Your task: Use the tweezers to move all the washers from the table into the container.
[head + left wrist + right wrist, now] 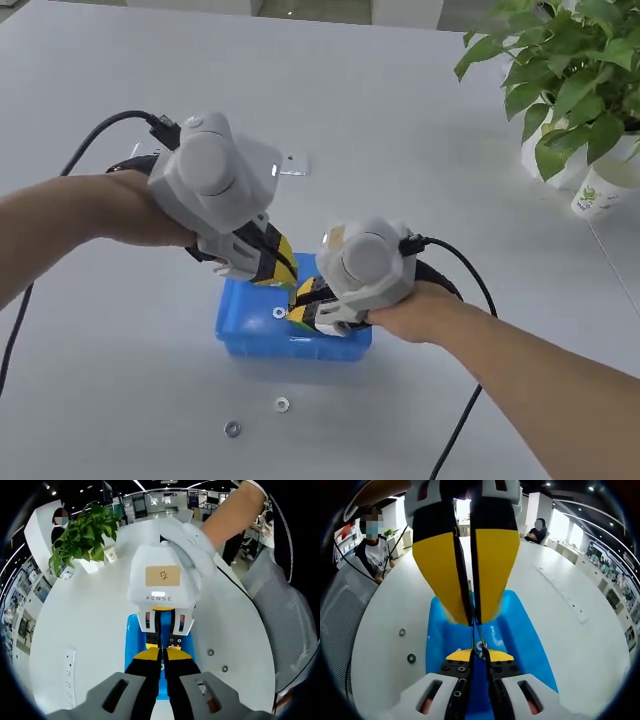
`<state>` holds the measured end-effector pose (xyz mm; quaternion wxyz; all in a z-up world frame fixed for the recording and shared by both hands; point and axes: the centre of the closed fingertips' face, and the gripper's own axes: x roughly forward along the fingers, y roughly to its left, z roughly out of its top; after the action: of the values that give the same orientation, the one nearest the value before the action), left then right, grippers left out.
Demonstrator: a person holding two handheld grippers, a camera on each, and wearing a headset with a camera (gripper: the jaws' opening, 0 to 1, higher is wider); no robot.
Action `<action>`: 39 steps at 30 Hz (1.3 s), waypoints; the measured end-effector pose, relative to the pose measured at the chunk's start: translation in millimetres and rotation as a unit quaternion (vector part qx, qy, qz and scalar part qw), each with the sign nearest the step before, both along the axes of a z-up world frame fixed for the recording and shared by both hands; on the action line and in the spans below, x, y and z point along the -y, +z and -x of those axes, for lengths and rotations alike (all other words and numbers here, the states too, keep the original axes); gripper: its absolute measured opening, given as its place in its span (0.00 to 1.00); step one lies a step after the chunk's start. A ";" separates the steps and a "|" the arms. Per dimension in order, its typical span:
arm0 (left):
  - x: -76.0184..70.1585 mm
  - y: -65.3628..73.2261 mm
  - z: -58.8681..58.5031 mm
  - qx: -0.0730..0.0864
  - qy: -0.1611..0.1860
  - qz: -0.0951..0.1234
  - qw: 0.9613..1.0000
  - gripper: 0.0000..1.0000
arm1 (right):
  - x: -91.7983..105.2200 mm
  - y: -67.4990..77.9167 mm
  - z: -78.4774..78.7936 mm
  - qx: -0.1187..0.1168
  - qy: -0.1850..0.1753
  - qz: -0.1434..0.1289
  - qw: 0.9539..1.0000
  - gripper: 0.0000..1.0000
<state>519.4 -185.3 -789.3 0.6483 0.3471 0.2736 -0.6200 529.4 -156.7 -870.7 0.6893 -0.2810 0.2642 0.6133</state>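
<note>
In the head view we see both grippers meeting tip to tip over the blue container (pixel 240 335), which stands on the bench (pixel 400 120). Their bodies hide whatever lies between the tips. The right gripper view gives us the tweezers (pixel 475 632): thin dark blades clamped between the left gripper's (pixel 472 621) yellow jaws. Their long axis runs straight toward the right gripper (pixel 479 655) and down over the container floor. We cannot make out which end is the tip. The right gripper's jaws are drawn almost together, but we cannot tell whether the blades reach between them. One washer (pixel 279 313) lies inside the container, and two washers (pixel 281 404) (pixel 232 428) rest on the bench just off its near wall.
</note>
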 end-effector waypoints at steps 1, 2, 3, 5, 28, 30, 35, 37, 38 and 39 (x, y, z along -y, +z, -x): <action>0.1 0.0 0.2 0.000 0.000 0.000 1.000 0.05 | 0.1 0.0 -0.1 0.000 0.000 0.001 1.000 0.11; 0.2 0.2 0.2 0.002 -0.002 -0.001 1.000 0.05 | 0.2 0.0 0.0 0.001 0.001 0.001 1.000 0.11; 0.3 0.3 0.2 0.002 -0.002 -0.001 1.000 0.05 | 0.2 0.1 0.0 0.001 0.002 0.002 1.000 0.11; 0.5 1.0 0.6 0.001 -0.002 -0.001 1.000 0.05 | 0.3 0.6 0.4 0.002 0.003 0.002 1.000 0.11; 4.5 32.7 11.9 0.008 -0.001 0.009 1.000 0.05 | 4.4 31.9 9.6 0.021 -0.001 -0.015 1.000 0.11; 4.7 35.9 13.8 0.008 -0.002 0.009 1.000 0.05 | 5.1 35.4 11.0 0.023 -0.003 -0.017 1.000 0.11; 5.8 44.2 18.4 0.011 -0.003 0.011 1.000 0.05 | 6.2 45.3 15.5 0.028 -0.006 -0.023 0.999 0.11; 6.2 47.7 20.9 0.013 -0.003 0.012 1.000 0.05 | 6.7 48.5 18.0 0.031 -0.006 -0.024 0.999 0.11; 6.5 49.7 22.6 0.014 -0.004 0.013 1.000 0.05 | 6.9 49.9 19.0 0.032 -0.007 -0.025 0.999 0.11; 6.7 51.0 23.6 0.015 -0.004 0.013 1.000 0.05 | 7.1 51.5 20.5 0.032 -0.008 -0.025 0.999 0.11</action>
<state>495.8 -192.0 -738.3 0.6543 0.3488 0.2547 -0.6207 508.8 -163.8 -819.3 0.7090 -0.2811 0.2284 0.6051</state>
